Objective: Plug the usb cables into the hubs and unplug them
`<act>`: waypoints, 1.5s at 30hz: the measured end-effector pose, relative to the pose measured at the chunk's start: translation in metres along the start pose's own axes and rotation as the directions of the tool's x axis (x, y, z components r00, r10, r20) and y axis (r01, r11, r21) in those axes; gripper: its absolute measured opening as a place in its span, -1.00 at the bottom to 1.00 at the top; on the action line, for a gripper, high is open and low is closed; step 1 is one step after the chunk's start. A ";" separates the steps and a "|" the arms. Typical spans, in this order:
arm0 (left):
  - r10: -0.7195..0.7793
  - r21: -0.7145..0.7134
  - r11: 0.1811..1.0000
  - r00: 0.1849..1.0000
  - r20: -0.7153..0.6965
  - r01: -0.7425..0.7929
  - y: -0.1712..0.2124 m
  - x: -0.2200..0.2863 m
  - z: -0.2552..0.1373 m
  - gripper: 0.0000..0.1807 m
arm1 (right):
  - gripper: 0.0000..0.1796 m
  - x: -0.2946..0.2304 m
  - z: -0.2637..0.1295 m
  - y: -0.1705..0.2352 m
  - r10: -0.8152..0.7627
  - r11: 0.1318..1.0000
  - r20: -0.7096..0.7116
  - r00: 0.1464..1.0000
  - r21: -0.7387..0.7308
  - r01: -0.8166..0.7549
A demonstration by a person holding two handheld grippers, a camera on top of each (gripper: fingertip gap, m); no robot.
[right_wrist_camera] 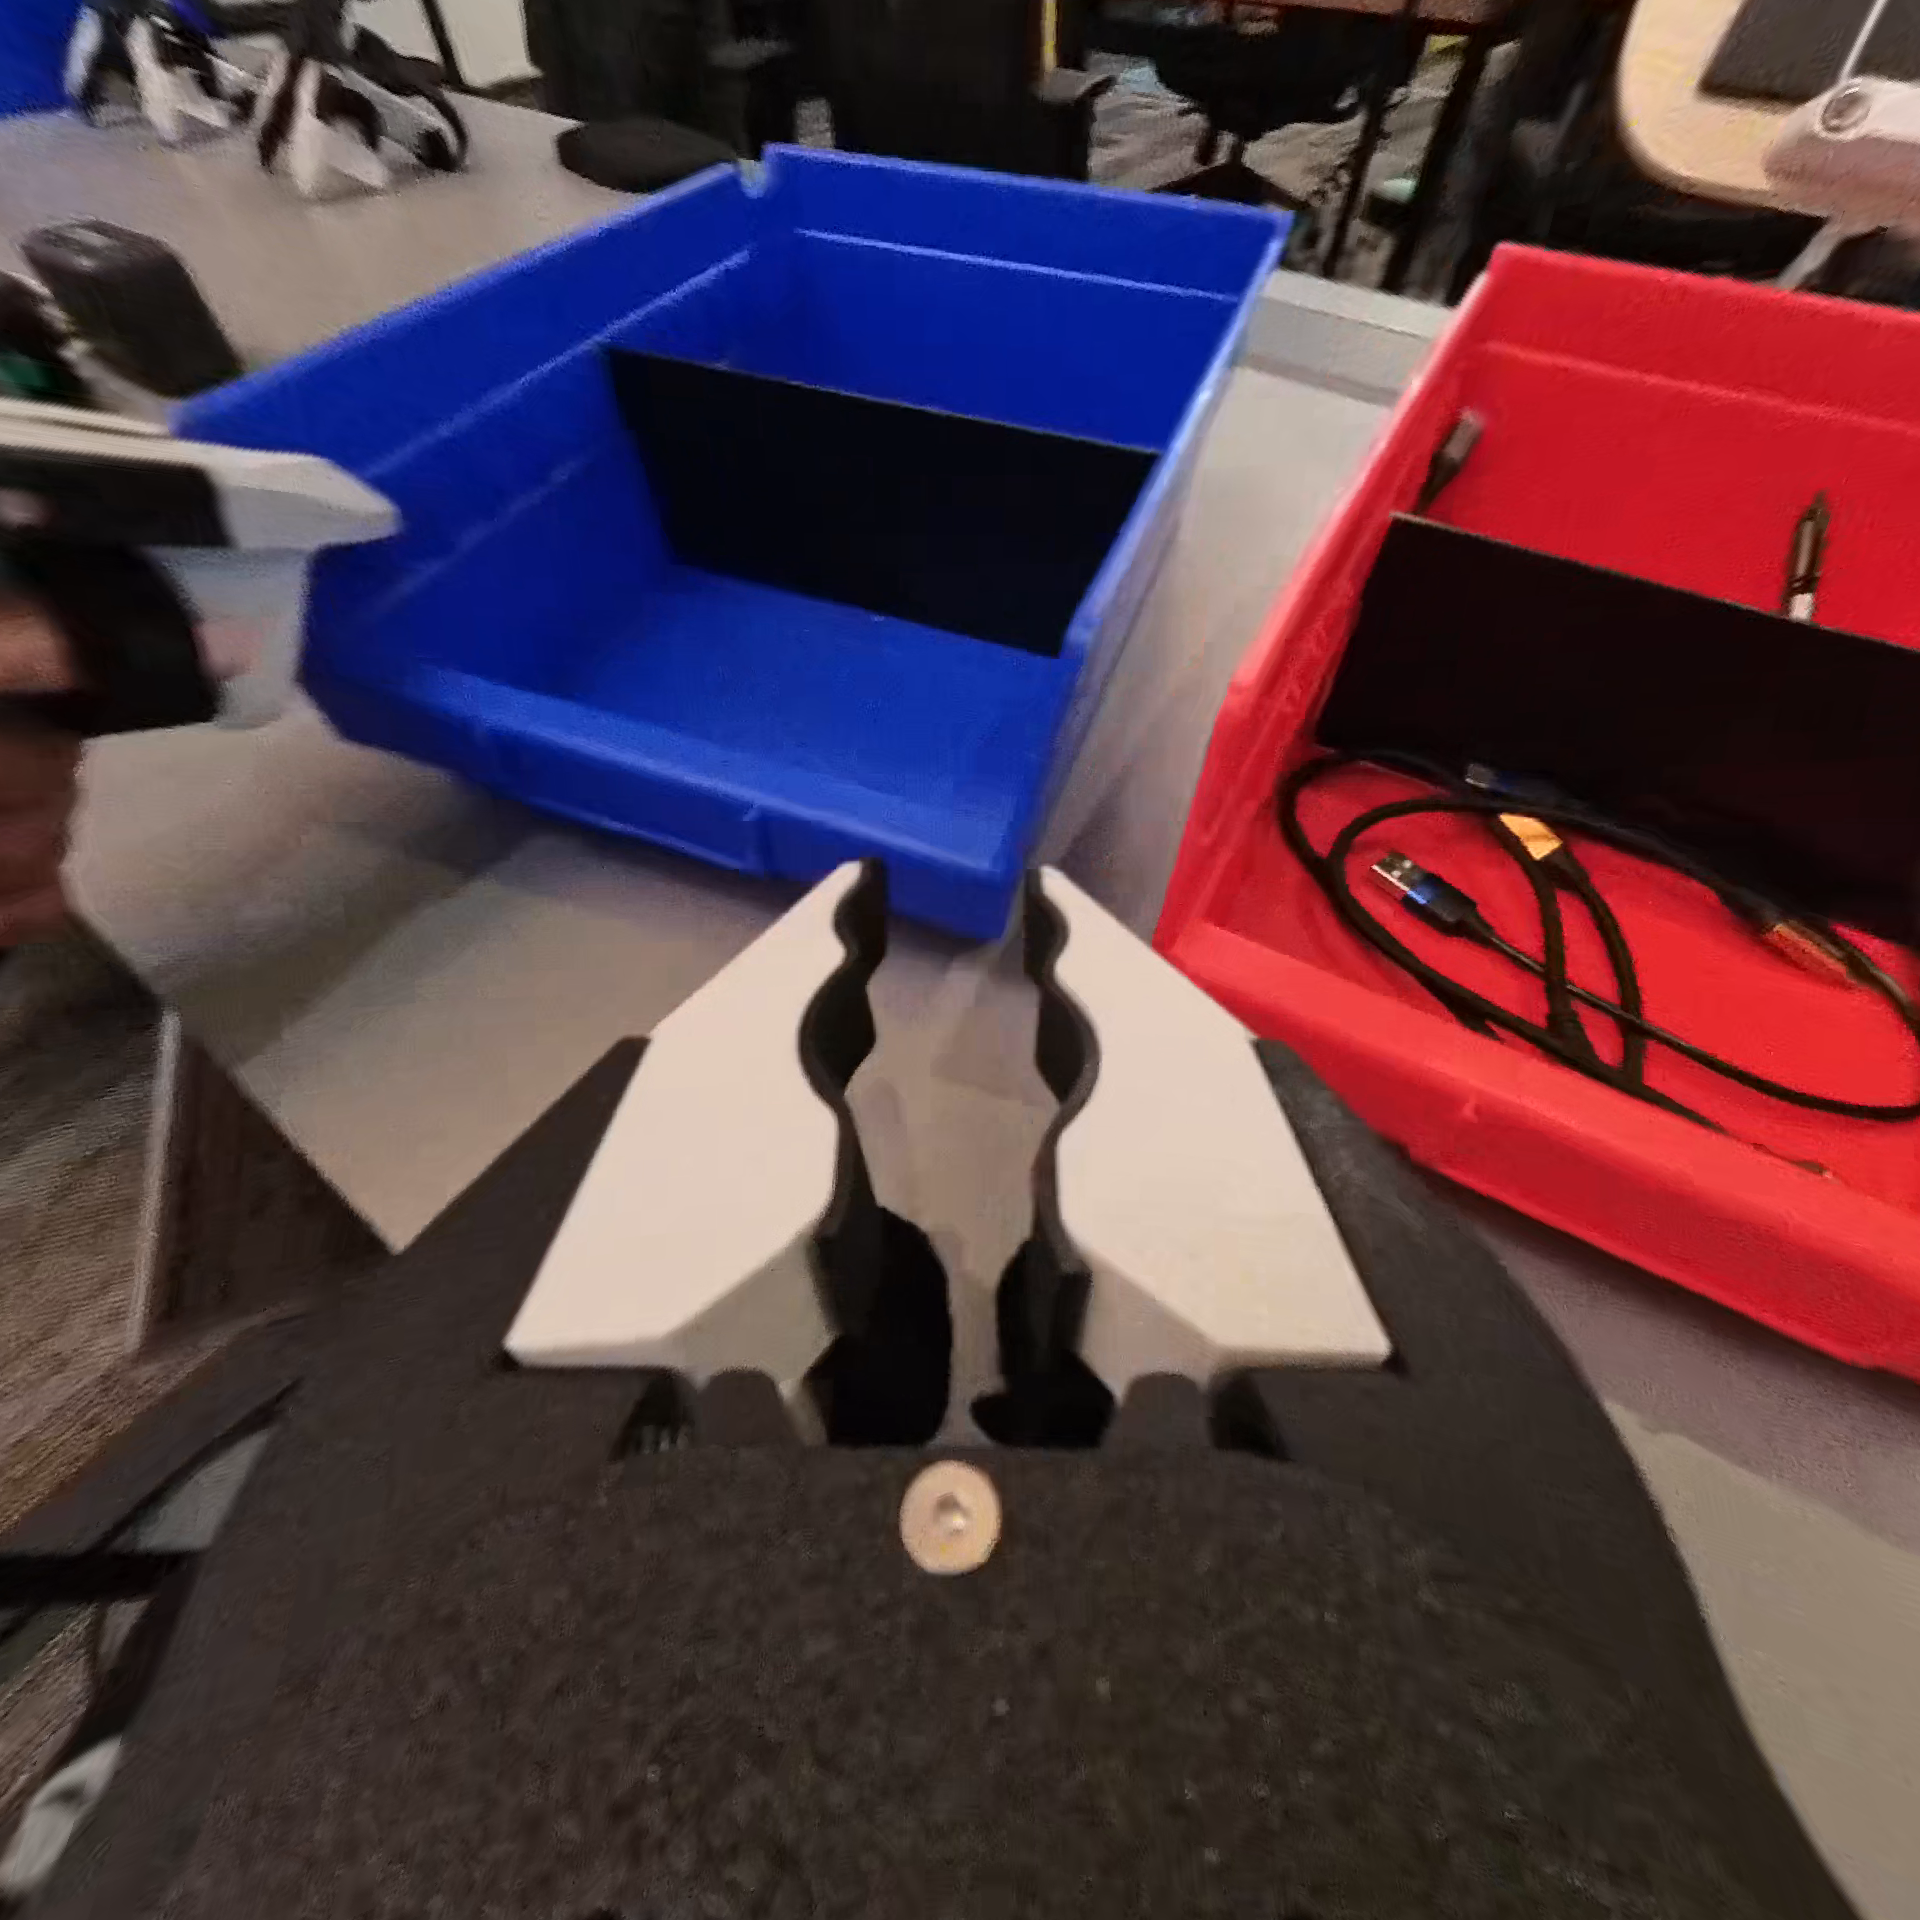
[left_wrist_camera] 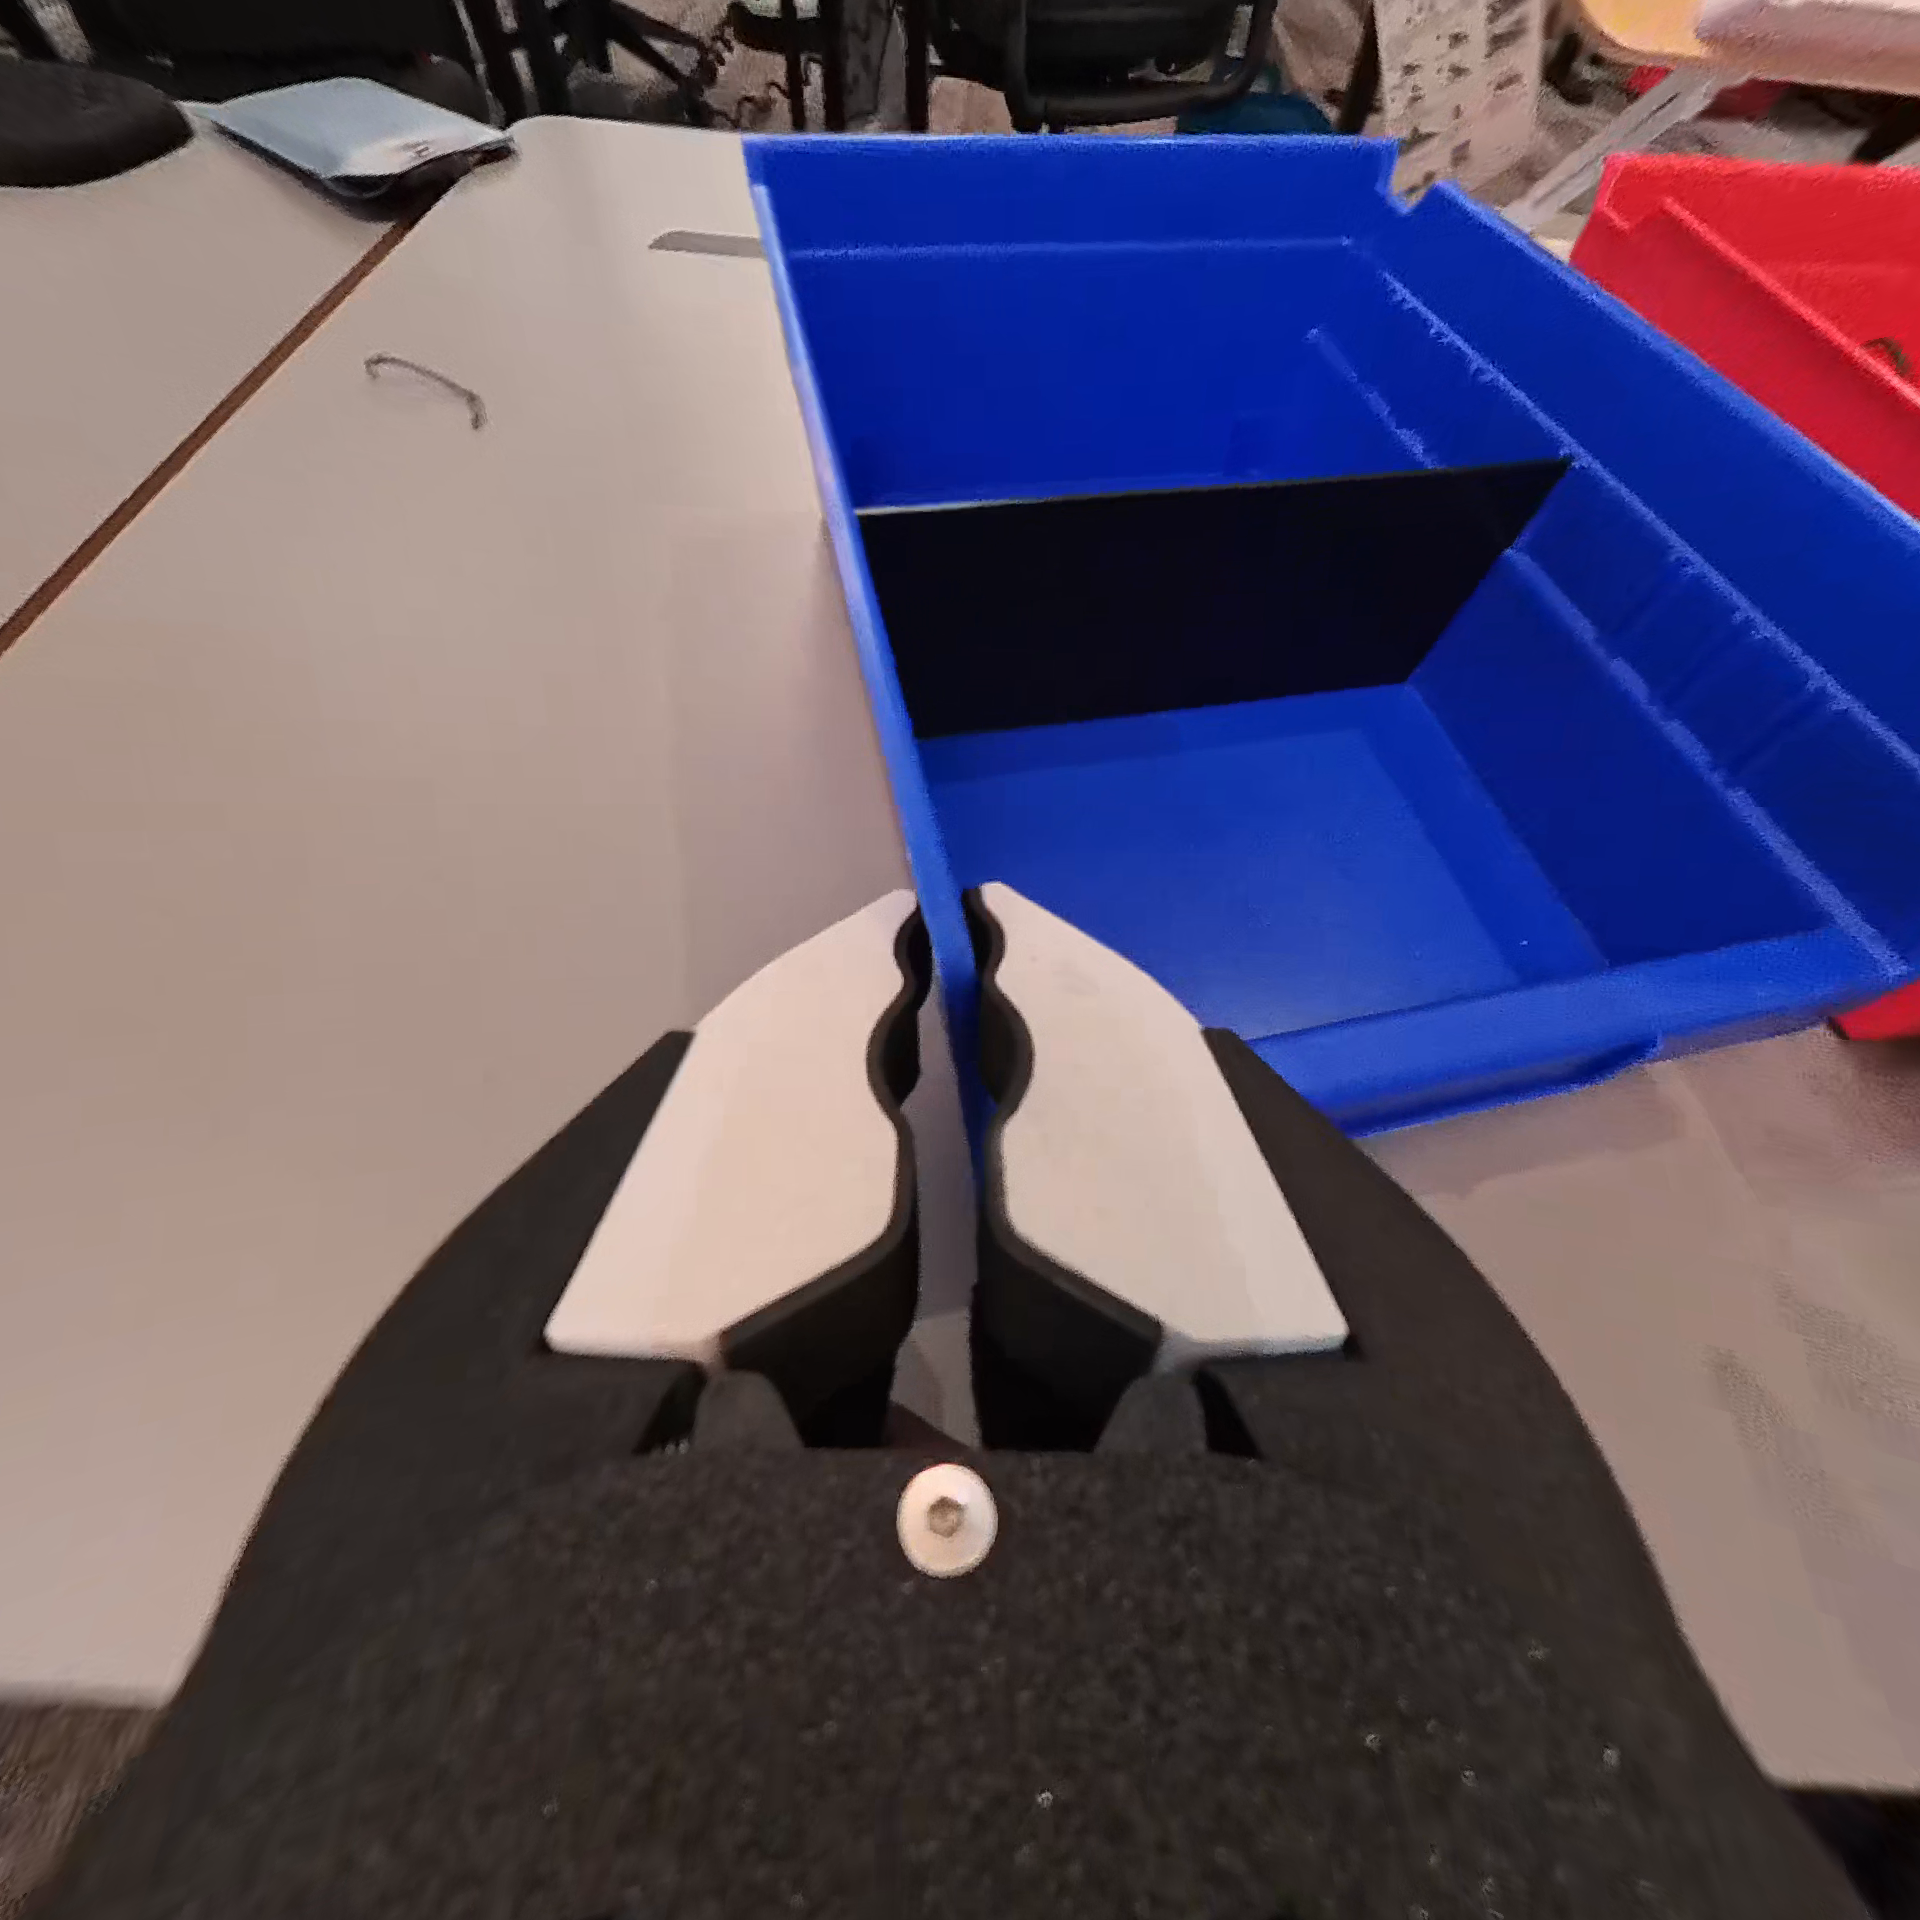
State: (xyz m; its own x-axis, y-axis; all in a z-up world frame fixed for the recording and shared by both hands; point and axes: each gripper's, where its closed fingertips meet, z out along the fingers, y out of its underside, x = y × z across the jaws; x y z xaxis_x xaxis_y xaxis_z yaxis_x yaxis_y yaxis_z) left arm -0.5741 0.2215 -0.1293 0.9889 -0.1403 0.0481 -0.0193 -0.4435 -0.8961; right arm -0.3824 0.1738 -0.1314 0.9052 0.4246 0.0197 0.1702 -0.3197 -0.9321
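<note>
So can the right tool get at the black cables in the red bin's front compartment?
Probably yes: the right tool is open and empty, and the black cables lie uncovered in the red bin, just to its right.

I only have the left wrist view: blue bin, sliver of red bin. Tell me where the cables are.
Observer: Black USB cables lie coiled in the red bin's near compartment.
Operator: Report the far compartment.
Observer: Two cable ends stick up behind its black divider.
Operator: Give me the right gripper's state.
Observer: The right gripper is open, empty, aimed at the blue bin's near corner.
</note>
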 end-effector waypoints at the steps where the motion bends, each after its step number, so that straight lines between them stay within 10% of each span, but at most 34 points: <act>1: -0.003 0.001 1.000 1.000 0.016 0.003 0.005 0.001 -0.009 -0.94 | -0.66 0.000 0.007 -0.002 -0.013 1.000 -0.040 0.999 0.014 0.014; 5: -0.045 0.023 0.999 0.998 0.048 0.044 0.023 0.004 -0.046 -0.94 | -0.50 -0.006 0.019 -0.013 -0.021 0.997 -0.069 0.997 0.077 0.026; 14: 0.010 0.037 0.999 0.984 0.177 -0.017 0.041 0.012 -0.115 -0.93 | -0.95 -0.018 0.006 -0.022 0.067 0.998 0.058 0.996 -0.003 -0.067; 22: 0.100 0.296 0.938 0.960 0.260 -0.178 -0.049 0.063 -0.152 -0.94 | -0.95 0.030 -0.052 -0.105 0.007 0.971 -0.039 0.999 0.238 0.003; 30: 0.197 0.411 0.894 0.980 0.001 -0.180 -0.154 0.243 -0.094 -0.93 | -0.95 0.229 -0.151 -0.153 0.095 0.938 -0.328 0.940 0.345 0.026; 39: 0.258 0.246 0.952 0.907 -0.332 -0.181 -0.110 0.516 0.013 -0.93 | -0.95 0.468 -0.240 -0.002 0.272 0.961 -0.536 0.799 0.188 -0.201; 45: 0.227 0.168 0.970 0.899 -0.374 -0.175 -0.033 0.573 0.041 -0.93 | -0.96 0.507 -0.250 0.076 0.291 0.957 -0.526 0.799 0.162 -0.242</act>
State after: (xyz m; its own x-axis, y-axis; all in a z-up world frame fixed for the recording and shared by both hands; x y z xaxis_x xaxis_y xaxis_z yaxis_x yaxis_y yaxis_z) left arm -0.0004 0.1920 -0.0907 0.8299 -0.5579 0.0045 -0.1676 -0.2570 -0.9518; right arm 0.1868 0.1531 -0.1017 0.9778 -0.1992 -0.0652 -0.1190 -0.2717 -0.9550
